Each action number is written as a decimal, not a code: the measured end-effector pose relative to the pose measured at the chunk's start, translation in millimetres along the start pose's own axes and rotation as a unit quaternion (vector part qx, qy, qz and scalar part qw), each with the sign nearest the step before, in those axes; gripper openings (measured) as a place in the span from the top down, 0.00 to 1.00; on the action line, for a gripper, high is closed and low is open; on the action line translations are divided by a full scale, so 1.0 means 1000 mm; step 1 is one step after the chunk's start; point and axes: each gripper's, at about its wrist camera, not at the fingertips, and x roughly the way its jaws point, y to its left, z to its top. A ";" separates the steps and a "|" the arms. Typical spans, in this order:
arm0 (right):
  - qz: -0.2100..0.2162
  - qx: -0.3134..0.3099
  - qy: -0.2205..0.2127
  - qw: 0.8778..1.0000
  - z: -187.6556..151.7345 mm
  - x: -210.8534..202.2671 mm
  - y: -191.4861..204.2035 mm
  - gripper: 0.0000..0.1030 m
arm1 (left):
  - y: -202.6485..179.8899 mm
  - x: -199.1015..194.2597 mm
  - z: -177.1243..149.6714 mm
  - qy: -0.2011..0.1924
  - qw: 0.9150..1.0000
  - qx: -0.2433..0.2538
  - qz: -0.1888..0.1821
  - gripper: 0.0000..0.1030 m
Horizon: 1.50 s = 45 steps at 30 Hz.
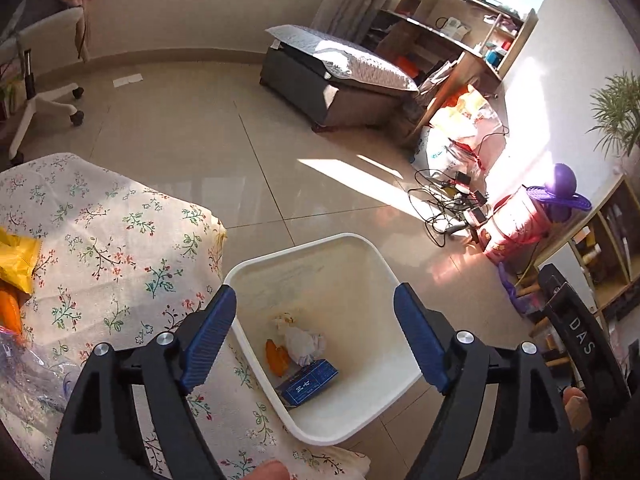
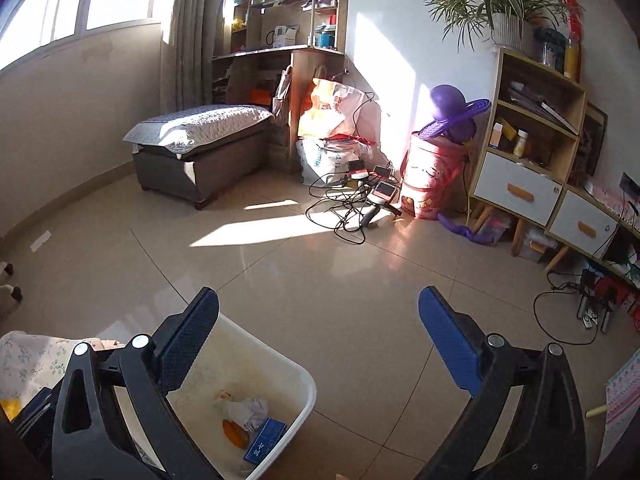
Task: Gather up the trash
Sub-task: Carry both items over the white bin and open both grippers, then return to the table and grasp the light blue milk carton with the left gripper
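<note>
A white plastic bin [image 1: 384, 264] stands on the floor beside a table with a floral cloth [image 1: 120, 240]. Inside it lie a blue box [image 1: 308, 384], a crumpled white paper [image 1: 302, 342] and an orange scrap [image 1: 276, 356]. My left gripper [image 1: 316, 332] hangs open above the bin, nothing between its blue pads. In the right wrist view the same bin [image 2: 296, 368] sits at lower left with the blue box [image 2: 266, 440] inside. My right gripper [image 2: 320, 340] is open and empty, its left finger over the bin's rim. On the table's left lie a yellow wrapper [image 1: 18, 260] and clear plastic [image 1: 28, 376].
A grey ottoman [image 1: 340, 80] stands across the tiled floor. Tangled cables and chargers [image 1: 452, 200] lie by a red bucket [image 1: 516, 220]. A wooden cabinet [image 2: 532, 152] with white drawers lines the right wall. An office chair base [image 1: 44, 100] is at far left.
</note>
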 end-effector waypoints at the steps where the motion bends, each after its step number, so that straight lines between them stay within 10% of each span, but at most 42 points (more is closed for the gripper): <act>1: 0.002 -0.005 -0.003 1.000 -0.001 -0.003 0.004 0.07 | 0.003 -0.004 0.000 -0.007 1.000 0.001 0.021 0.19; 9: 0.049 -0.062 -0.009 0.997 -0.019 -0.026 0.049 0.07 | 0.037 -0.044 0.003 -0.069 0.986 0.017 0.152 0.11; 33: 0.224 -0.207 0.008 0.952 -0.088 -0.131 0.224 0.07 | 0.246 -0.132 -0.032 -0.047 0.936 -0.131 0.324 0.11; 39: 0.259 -0.231 0.006 0.938 -0.108 -0.154 0.251 0.07 | 0.335 -0.148 -0.054 -0.013 0.898 -0.265 0.351 0.11; 45: 0.264 -0.256 0.021 0.930 -0.120 -0.152 0.267 0.07 | 0.431 -0.150 -0.090 -0.005 0.811 -0.496 0.309 0.11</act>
